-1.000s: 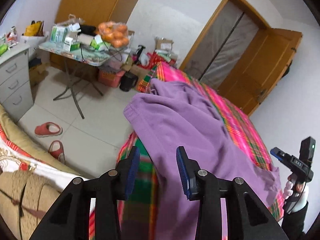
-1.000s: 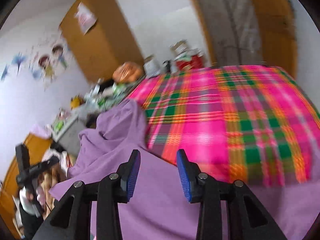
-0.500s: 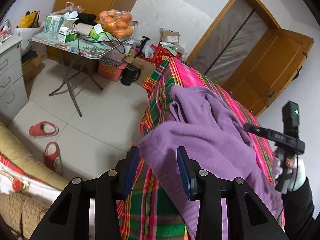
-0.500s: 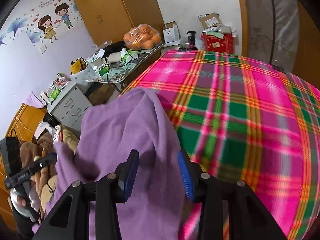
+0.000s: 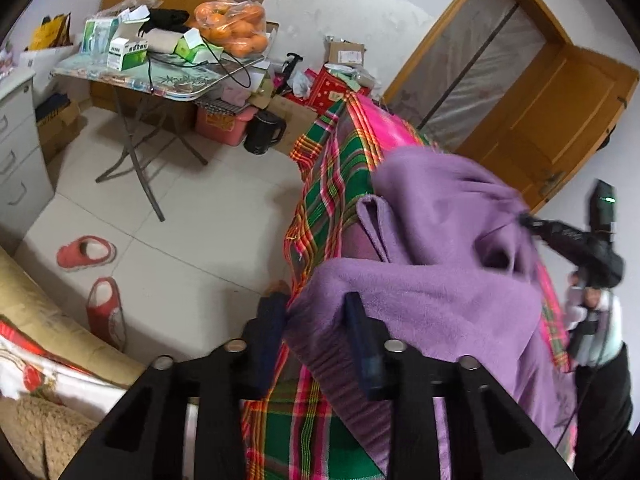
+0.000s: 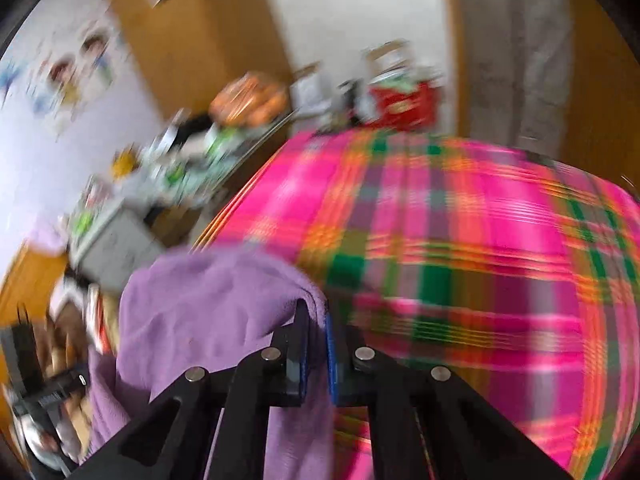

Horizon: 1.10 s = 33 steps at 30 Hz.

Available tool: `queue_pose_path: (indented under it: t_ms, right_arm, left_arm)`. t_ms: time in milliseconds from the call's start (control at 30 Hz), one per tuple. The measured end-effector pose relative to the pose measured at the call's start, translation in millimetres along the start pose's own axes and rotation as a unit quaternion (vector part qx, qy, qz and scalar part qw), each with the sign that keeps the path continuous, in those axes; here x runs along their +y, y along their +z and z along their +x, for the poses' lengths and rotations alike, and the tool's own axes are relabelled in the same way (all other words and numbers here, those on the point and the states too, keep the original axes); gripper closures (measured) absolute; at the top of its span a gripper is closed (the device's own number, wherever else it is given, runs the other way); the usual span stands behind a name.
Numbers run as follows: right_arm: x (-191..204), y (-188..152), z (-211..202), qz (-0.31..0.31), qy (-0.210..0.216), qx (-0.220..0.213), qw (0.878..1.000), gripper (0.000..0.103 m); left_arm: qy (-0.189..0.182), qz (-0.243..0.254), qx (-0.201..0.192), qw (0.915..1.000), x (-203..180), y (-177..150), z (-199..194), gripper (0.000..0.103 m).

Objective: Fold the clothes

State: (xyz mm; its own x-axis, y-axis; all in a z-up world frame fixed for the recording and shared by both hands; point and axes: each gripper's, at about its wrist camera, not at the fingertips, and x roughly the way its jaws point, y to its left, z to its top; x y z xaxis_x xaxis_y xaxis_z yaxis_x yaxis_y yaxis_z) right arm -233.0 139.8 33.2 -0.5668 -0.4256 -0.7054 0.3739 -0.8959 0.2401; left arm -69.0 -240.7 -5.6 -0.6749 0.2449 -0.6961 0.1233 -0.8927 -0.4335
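A purple fleece garment [image 5: 432, 280] lies bunched on the near corner of a bed with a pink and green plaid sheet [image 5: 332, 184]. My left gripper [image 5: 316, 320] is open, and the garment's ribbed edge sits between its fingers and drapes over the right one. In the blurred right wrist view, my right gripper [image 6: 316, 320] is shut on a fold of the purple garment [image 6: 208, 304] above the plaid sheet [image 6: 460, 240]. The right gripper's body [image 5: 576, 240] and the gloved hand [image 5: 592, 312] that holds it show at the far right of the left wrist view.
A folding table [image 5: 160, 80] piled with boxes and a bag of oranges stands on the tiled floor left of the bed. Red slippers [image 5: 86, 252], a black kettle [image 5: 264, 132] and grey drawers [image 5: 16, 152] are nearby. A wooden door [image 5: 560, 100] stands beyond the bed.
Both grippers came in over the garment's edge. The right gripper shut on a fold and is moving fast; the left fingers now straddle the bunched ribbed edge.
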Motion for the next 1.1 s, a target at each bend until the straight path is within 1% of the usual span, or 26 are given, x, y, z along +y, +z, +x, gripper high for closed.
queue_pose_path:
  t_ms: [33, 100, 133, 167, 200, 233, 267, 300, 333, 367, 400, 433, 467, 500, 533, 567, 633, 733, 833, 933, 1033, 1100]
  right_arm:
    - [-14, -4, -15, 0.017, -0.016, -0.019, 1.0, 0.096]
    - [-38, -15, -45, 0.049, -0.041, -0.051, 0.997, 0.096]
    - [-50, -23, -59, 0.068, -0.047, -0.058, 0.995, 0.096]
    - [-62, -33, -71, 0.09, -0.05, -0.06, 0.993, 0.096]
    - [-72, -44, -80, 0.108, -0.051, -0.049, 0.992, 0.093]
    - [-80, -55, -81, 0.115, -0.049, -0.02, 0.992, 0.089]
    - [-84, -64, -79, 0.113, -0.044, 0.011, 0.993, 0.088]
    - [-89, -73, -79, 0.11, -0.039, 0.033, 0.993, 0.088]
    - [-92, -77, -82, 0.103, -0.037, 0.036, 0.993, 0.087]
    - [-93, -78, -86, 0.095, -0.038, 0.031, 0.994, 0.085]
    - [-93, -74, -91, 0.084, -0.036, 0.018, 0.996, 0.08]
    - [-93, -68, -96, 0.071, -0.032, 0.0, 0.997, 0.073]
    - [-92, -62, -101, 0.058, -0.028, -0.018, 0.998, 0.069]
    - [-89, -54, -102, 0.041, -0.02, -0.027, 0.999, 0.061]
    - [-85, -44, -95, 0.022, -0.011, -0.028, 0.999, 0.058]
    - [-82, -34, -87, 0.004, -0.004, -0.027, 1.0, 0.058]
    - [-76, -16, -65, -0.024, 0.008, -0.007, 1.0, 0.058]
    - [-39, -2, -33, -0.096, 0.027, 0.026, 0.995, 0.058]
    - [2, 11, -3, -0.172, 0.046, 0.058, 0.982, 0.058]
    - [43, 21, 25, -0.24, 0.066, 0.089, 0.964, 0.058]
    - [76, 18, 52, -0.267, 0.085, 0.119, 0.953, 0.058]
    - [93, 17, 69, -0.278, 0.087, 0.137, 0.947, 0.058]
  left_arm:
    - [0.005, 0.005, 0.0, 1.0, -3, 0, 0, 0.075]
    - [0.003, 0.013, -0.004, 0.9999, -9, 1, -1, 0.076]
    - [0.001, 0.017, -0.006, 0.9998, -13, 1, -2, 0.076]
    - [0.0, 0.02, -0.008, 0.9998, -17, 2, -2, 0.076]
    - [0.001, 0.025, -0.011, 0.9996, -22, 2, -4, 0.076]
    - [0.002, 0.029, -0.014, 0.9995, -25, 2, -6, 0.076]
    - [0.003, 0.026, -0.015, 0.9995, -26, 2, -6, 0.076]
    - [0.004, 0.024, -0.017, 0.9996, -26, 3, -7, 0.076]
    - [0.006, 0.021, -0.018, 0.9996, -26, 4, -8, 0.075]
    - [0.007, 0.017, -0.02, 0.9996, -25, 5, -9, 0.073]
    - [0.01, 0.008, -0.024, 0.9996, -23, 6, -10, 0.07]
    - [0.013, 0.0, -0.028, 0.9995, -21, 7, -11, 0.069]
    - [0.015, -0.005, -0.031, 0.9994, -20, 8, -12, 0.064]
    - [0.018, -0.01, -0.035, 0.9992, -18, 9, -12, 0.061]
    - [0.019, -0.015, -0.038, 0.999, -18, 10, -12, 0.06]
    - [0.016, -0.019, -0.038, 0.999, -17, 10, -9, 0.06]
    - [0.009, -0.025, -0.038, 0.9989, -16, 11, -5, 0.06]
    - [-0.001, -0.024, -0.035, 0.9991, -20, 9, 3, 0.06]
    - [-0.001, -0.017, -0.025, 0.9995, -26, 7, 11, 0.057]
    - [0.002, -0.011, -0.026, 0.9996, -30, 5, 11, 0.057]
    - [-0.001, -0.018, -0.024, 0.9996, -29, 4, 12, 0.057]
    - [-0.003, -0.021, -0.02, 0.9996, -28, 4, 14, 0.057]
